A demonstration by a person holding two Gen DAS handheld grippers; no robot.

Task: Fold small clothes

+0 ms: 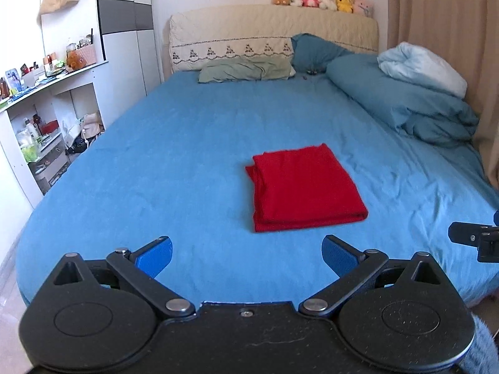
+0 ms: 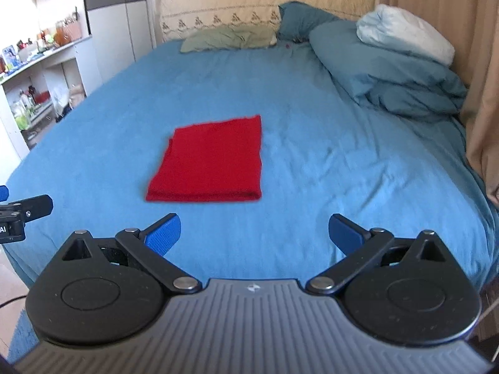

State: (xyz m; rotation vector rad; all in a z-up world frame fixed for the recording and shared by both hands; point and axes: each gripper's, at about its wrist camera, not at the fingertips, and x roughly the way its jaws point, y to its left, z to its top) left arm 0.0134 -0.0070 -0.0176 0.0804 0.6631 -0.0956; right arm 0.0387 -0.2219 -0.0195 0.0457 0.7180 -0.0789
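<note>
A red garment (image 1: 304,188) lies folded into a neat rectangle on the blue bed sheet (image 1: 174,171); it also shows in the right wrist view (image 2: 210,160). My left gripper (image 1: 246,255) is open and empty, held back from the garment's near edge, over the foot of the bed. My right gripper (image 2: 254,233) is open and empty too, short of the garment and to its right. The right gripper's tip shows at the right edge of the left wrist view (image 1: 474,238); the left gripper's tip shows at the left edge of the right wrist view (image 2: 25,213).
Pillows (image 1: 246,68) and a heaped blue duvet (image 1: 405,103) lie at the head and right side of the bed. A white shelf unit (image 1: 46,118) full of small items stands on the left. A beige curtain (image 1: 452,31) hangs on the right.
</note>
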